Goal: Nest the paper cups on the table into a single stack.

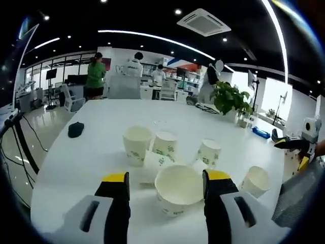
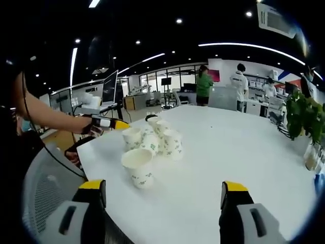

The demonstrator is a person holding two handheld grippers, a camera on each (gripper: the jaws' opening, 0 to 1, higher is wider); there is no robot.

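Plainly, the left tongs [image 1: 166,185] stand released, jaws either side of a white paper cup [image 1: 179,189] with green print, unreadable. Right tongs [image 2: 163,195] are released too, over bare worktop [image 2: 244,152], cups [image 2: 152,147] ahead to their left.

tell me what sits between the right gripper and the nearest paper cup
Bare white table, seen in the right gripper view; the open right hand-held gripper has a clear run to the nearest cup.

tabletop [image 1: 96,152]: white, round-edged | dark small object [image 1: 75,129]: lying near its far left edge | potted plant [image 1: 231,97]: at far right edge | mesh chair [image 2: 43,190]: beside tabletop | people: standing in background
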